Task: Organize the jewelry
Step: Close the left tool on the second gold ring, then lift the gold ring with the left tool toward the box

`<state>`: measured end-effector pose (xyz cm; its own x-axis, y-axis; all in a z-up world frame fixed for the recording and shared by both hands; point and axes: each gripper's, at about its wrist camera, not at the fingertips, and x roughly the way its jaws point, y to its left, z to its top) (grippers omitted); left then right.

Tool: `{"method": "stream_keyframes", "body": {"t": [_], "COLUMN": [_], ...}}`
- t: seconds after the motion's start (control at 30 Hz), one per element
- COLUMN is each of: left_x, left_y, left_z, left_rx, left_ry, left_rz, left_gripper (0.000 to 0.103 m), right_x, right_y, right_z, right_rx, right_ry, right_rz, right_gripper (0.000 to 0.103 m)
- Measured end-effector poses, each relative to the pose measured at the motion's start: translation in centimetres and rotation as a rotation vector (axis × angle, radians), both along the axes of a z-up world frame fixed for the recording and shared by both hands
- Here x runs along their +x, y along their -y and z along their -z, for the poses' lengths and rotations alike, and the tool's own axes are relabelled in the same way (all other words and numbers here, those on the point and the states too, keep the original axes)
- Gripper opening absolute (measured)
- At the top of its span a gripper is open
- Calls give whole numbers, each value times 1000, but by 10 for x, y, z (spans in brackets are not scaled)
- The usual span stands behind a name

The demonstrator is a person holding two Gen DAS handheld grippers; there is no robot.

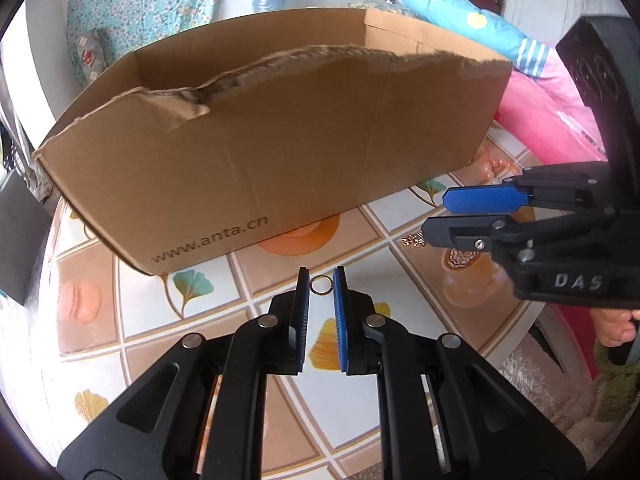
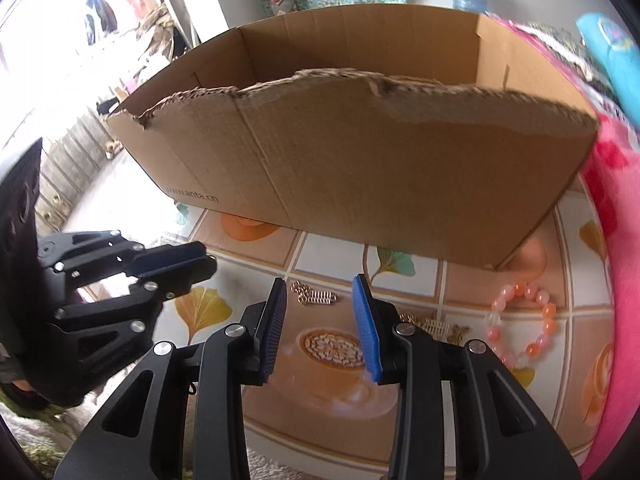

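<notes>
My left gripper is shut on a small metal ring, which is pinched at the fingertips just above the patterned tablecloth. In the right wrist view the left gripper comes in from the left. My right gripper stands open over the cloth with nothing between its fingers. A gold spring-shaped earring lies just beyond its tips. A second gold piece is partly hidden behind the right finger. A pink and orange bead bracelet lies to the right.
A large open cardboard box with a torn front edge stands on the table behind both grippers. Pink bedding borders the table on the right. A hand holds the right gripper's handle.
</notes>
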<state>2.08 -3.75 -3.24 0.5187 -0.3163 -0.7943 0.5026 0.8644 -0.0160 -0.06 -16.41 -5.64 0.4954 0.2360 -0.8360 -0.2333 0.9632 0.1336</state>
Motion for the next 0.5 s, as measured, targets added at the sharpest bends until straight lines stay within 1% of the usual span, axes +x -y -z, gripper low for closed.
{"method": "stream_keyframes", "body": {"t": [0.13, 0.2, 0.23, 0.27, 0.37, 0.5], "left_x": [0, 0, 0, 1, 3, 3], "left_y": [-5, -8, -9, -11, -14, -15], "left_z": [0, -1, -1, 0, 3, 3], "left_rx": [-4, -7, -8, -10, -20, -30], "left_ry": [-1, 0, 2, 1, -4, -1], "left_rz": [-12, -17, -18, -21, -30, -32], "left_gripper": [11, 11, 11, 11, 11, 11], "right_x": [1, 1, 1, 1, 2, 3], "right_y": [-14, -20, -23, -27, -32, -35], "right_z": [2, 3, 4, 5, 8, 11], "right_rx": [-44, -61, -70, -84, -125, -160], "right_ry": [13, 20, 22, 21, 17, 10], "right_rz": [-54, -83, -96, -107, -124, -132], "right_gripper": [34, 30, 24, 22, 16, 16]}}
